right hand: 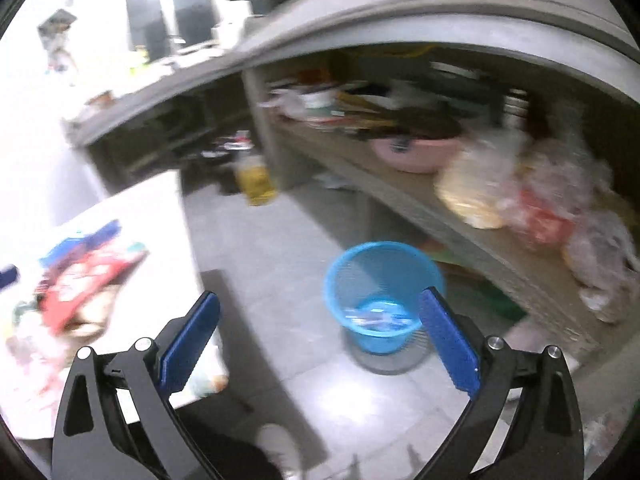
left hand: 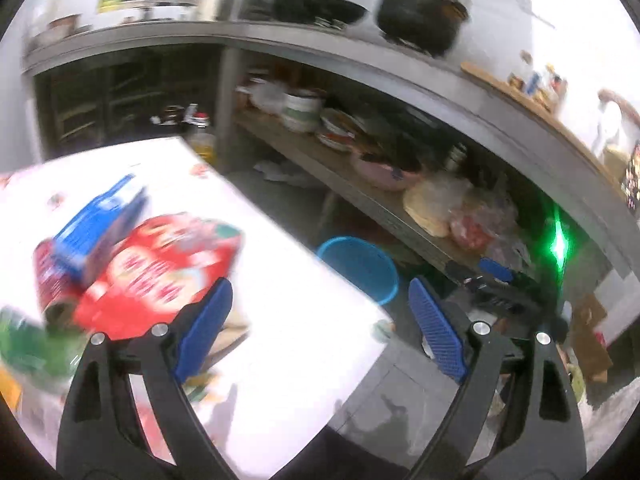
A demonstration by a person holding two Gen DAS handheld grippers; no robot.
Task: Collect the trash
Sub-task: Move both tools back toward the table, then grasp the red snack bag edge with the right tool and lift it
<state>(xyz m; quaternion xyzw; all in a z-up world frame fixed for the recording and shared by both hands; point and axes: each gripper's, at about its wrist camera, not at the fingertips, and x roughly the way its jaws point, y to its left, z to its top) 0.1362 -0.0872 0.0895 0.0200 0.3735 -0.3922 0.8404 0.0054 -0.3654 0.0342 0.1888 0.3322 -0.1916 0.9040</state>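
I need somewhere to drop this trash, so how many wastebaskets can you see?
1: a blue mesh wastebasket on the tiled floor beside the low shelf, right of the white table. Others may be hidden behind clutter.

White table (left hand: 304,312) with small printed motifs, near corner toward the tiled floor (right hand: 280,248). On it, at the left: red snack bag (left hand: 160,276), blue box (left hand: 100,228) resting on the bag and on a red can (left hand: 52,284) lying on its side, green wrapper (left hand: 24,344) at the edge, blurred. On the floor: blue mesh bin (right hand: 384,292) with scraps inside, upright, beside the table; yellow bottle (right hand: 256,180) further back. Wooden lower shelf (left hand: 332,168) under a grey counter (left hand: 360,56): stacked bowls (left hand: 300,110), pink basin (left hand: 384,176), plastic bags (left hand: 460,208). On the counter: dark pot (left hand: 420,12), wok (left hand: 320,8).
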